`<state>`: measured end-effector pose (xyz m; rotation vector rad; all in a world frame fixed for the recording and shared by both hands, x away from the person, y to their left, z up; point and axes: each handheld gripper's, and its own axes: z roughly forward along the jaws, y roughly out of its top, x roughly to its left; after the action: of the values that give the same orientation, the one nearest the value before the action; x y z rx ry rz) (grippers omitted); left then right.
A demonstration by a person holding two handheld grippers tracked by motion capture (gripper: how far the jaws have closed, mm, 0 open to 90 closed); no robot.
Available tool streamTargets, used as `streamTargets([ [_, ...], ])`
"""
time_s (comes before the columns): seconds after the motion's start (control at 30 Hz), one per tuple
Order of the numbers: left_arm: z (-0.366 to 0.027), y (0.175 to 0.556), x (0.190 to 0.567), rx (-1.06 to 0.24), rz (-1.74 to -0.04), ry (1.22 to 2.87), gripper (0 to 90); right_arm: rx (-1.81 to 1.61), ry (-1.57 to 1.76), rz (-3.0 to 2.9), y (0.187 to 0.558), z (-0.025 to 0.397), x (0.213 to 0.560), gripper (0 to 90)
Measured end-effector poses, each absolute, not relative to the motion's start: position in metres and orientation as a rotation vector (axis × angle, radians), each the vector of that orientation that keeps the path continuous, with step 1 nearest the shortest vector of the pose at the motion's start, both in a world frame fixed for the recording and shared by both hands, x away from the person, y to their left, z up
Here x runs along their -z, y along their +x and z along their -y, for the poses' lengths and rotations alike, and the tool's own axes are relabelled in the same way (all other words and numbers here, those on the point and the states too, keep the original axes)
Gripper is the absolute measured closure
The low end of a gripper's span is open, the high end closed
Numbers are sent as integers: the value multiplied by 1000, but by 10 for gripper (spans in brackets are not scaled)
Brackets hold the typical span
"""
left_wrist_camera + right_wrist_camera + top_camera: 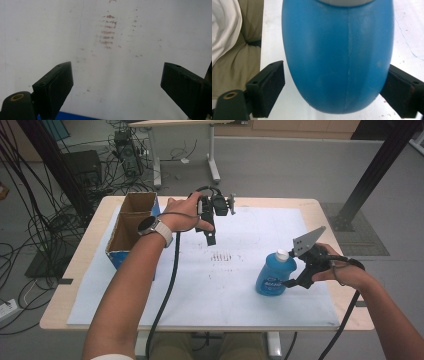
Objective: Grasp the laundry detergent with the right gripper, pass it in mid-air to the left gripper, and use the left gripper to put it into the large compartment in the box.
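Bottle (275, 272) first: it is blue with a white cap, standing slightly tilted on the white sheet (235, 290) at my right side of the table (320, 207); my right gripper (291, 281) sits at its lower body, jaws spread to either side of it; in the right gripper view the bottle (337, 57) bulges between the two black jaws, the right one looks to be against its wall, the left one shows a thin gap, so I read the grip as not closed on it; my left gripper (211, 238) hangs over the far middle of the sheet, well apart from the bottle, just beside the cardboard box (131, 227) that stands at the left edge; in the left gripper view its jaws stand wide apart with nothing between them, above a patch of brownish marks (107, 31) on the paper; those same marks (222, 256) lie between my two grippers.
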<state>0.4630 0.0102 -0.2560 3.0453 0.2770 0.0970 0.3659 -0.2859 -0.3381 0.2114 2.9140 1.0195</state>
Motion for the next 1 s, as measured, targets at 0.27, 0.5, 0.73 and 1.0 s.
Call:
streamTargets([
  [0.27,-11,463,256,-96,-281,3045,115,-1037,209,-2919,367,285,340,132],
  [0.5,-11,463,257,-94,-285,3046,115,-1051,204,-2911,366,285,342,149],
  [0.73,-11,463,258,-92,-282,3050,115,-1057,193,-2913,366,284,344,161],
  [1.0,-12,463,258,-90,-286,3049,115,-1087,190,-2896,366,285,345,175],
])
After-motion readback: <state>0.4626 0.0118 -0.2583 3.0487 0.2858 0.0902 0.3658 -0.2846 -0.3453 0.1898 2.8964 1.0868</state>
